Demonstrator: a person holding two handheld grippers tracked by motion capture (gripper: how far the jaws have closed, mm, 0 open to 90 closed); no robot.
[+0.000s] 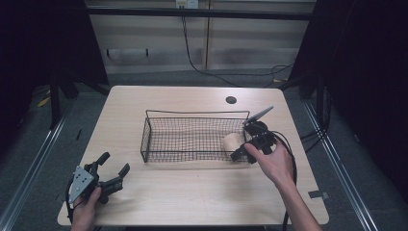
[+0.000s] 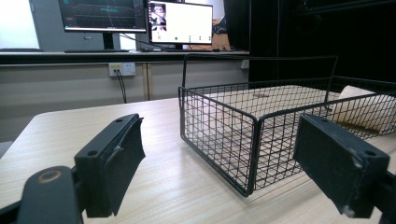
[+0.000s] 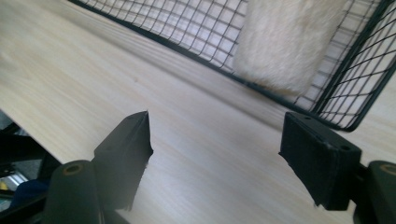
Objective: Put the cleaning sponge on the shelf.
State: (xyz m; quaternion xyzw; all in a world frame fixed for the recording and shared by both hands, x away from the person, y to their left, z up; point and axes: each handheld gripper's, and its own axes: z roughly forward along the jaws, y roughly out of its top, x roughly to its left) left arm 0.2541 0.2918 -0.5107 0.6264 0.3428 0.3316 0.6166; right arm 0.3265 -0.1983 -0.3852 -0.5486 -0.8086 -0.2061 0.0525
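Note:
A black wire basket stands in the middle of the wooden table. A cream fuzzy roll lies inside it at its right end. My right gripper hovers by the basket's right front corner, open, with nothing between its jaws. In the right gripper view, the gripper looks down on bare table, with the roll behind the basket's mesh. My left gripper is open and empty near the table's front left. The left gripper faces the basket and the roll.
The table top has a round cable hole near its far edge. Two monitors stand on a counter beyond the table. A black cable trails from the right gripper over the table's right side.

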